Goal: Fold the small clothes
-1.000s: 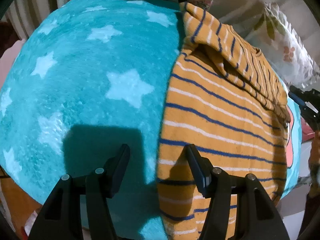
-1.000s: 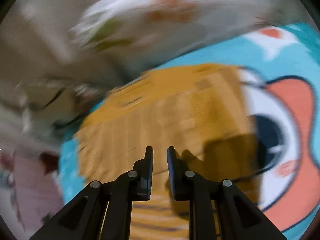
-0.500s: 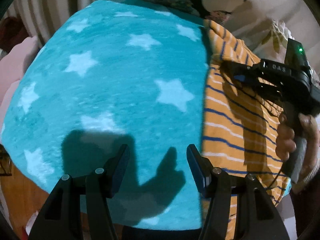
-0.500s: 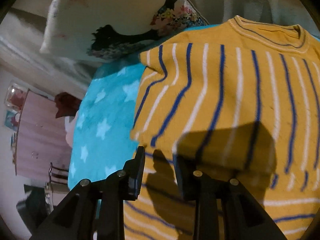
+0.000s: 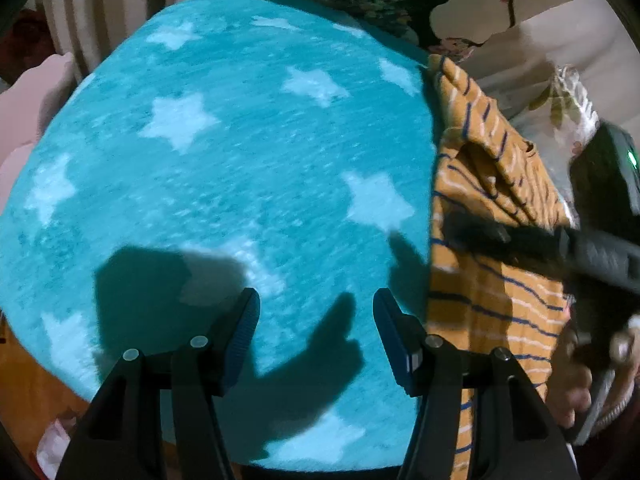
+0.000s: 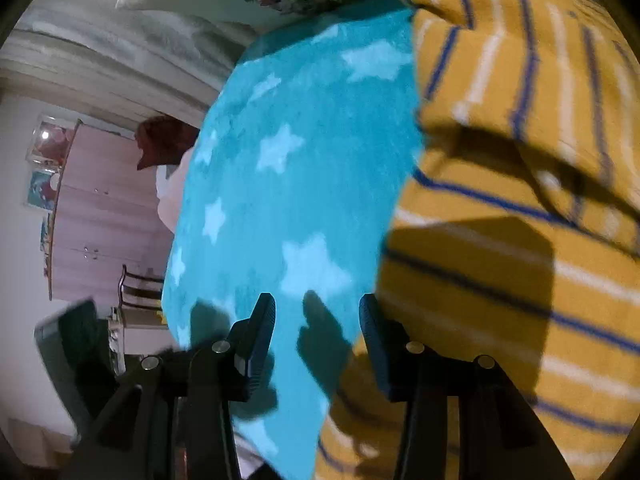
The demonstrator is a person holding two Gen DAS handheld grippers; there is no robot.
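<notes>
My left gripper (image 5: 316, 336) hangs spread over bare teal star blanket (image 5: 240, 168), nothing between the fingers. Striped yellow shirt (image 5: 492, 240) lies at the blanket's right edge, long axis near-to-far, collar far. Right gripper (image 6: 316, 332) just opened, empty, over the shirt's left edge. No readable writing.

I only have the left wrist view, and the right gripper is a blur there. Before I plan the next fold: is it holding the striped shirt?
Observer: No. The right gripper has nothing between its jaws, which have just been opening.
Operator: Where do its fingers sit?
Observer: One finger shows in front of the edge of the striped shirt, the other in front of the star blanket.
</notes>
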